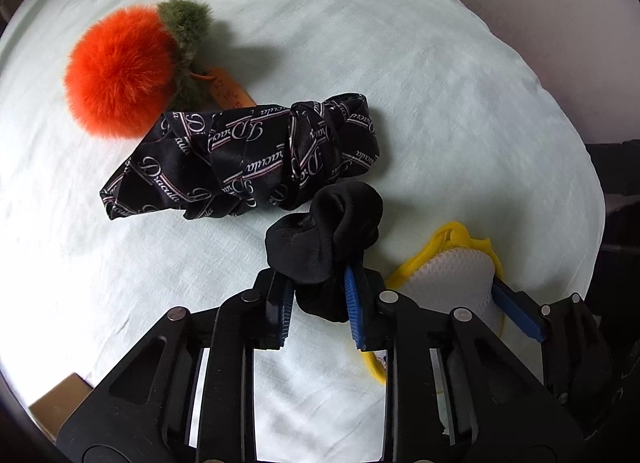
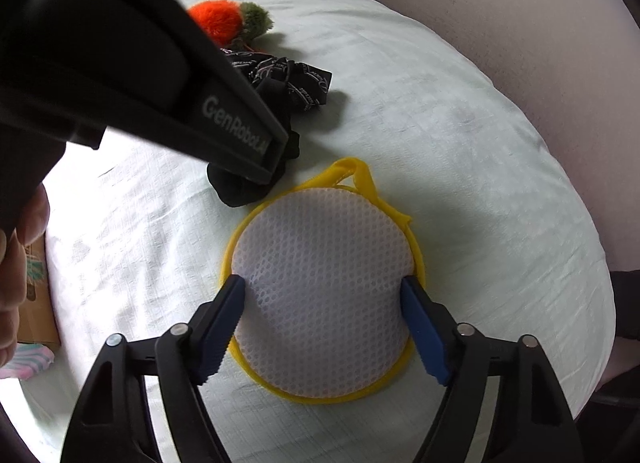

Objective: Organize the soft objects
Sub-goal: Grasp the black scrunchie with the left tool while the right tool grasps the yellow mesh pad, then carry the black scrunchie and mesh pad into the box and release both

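Both claws down on the bed, each on its own soft thing.

The left gripper (image 1: 318,303) is clamped on the black scrunchie (image 1: 324,231); just right of it, the right gripper (image 2: 322,327) squeezes the round mesh pouch (image 2: 324,283) across its middle, loop at the far side.

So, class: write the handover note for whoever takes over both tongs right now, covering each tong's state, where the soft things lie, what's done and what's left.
Left tongs: shut on the black scrunchie, pointing down at the white bedding.
Right tongs: blue pads at either side of the yellow-rimmed mesh bag; whether they press on it is unclear.
The printed black scarf and orange pompom lie untouched further back.
Done: scrunchie gripped.
Left: probably bag the scrunchie, then the scarf and pompom.
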